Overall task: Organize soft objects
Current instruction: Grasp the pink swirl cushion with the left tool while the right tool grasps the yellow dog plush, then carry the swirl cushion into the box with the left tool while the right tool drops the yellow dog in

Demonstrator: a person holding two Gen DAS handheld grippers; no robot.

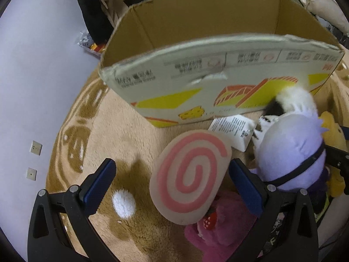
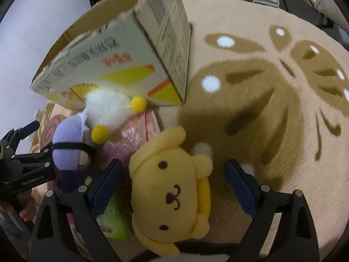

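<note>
soft toys lie piled on the tan rug (image 2: 250, 118) just in front of the open cardboard box (image 1: 196, 83), which is the landmark here. yellow dog plush (image 2: 170, 192) lies face up on the near right side of the box's front corner, well clear of the box wall; right claw (image 2: 172, 187) spread wide and straddling it, blue pads apart from the plush on both sides, gripping nothing, jaws have just eased in a little with the plush between them. pink-spiral round cushion (image 1: 192, 174) sits in front of the box's printed front wall, tilted, resting on a magenta plush (image 1: 220, 229) with a strawberry on it; left claw (image 1: 172, 185) released, jaws wide, cushion between them, right pad just beside the cushion's edge, contact not clear, left pad over bare rug. lilac plush (image 1: 290, 148) with a black strap lies right of the cushion, its white fluffy top with yellow pompoms against the box's front wall; white paper tag (image 1: 233, 128) between it and the box. pink wrapped pack (image 2: 135, 135) and a green pack (image 2: 113, 218) sit under the pile, nearer than the box. box interior visible from the left wrist view, floor of it hidden. clothes and bags crowd the area behind the box.
</note>
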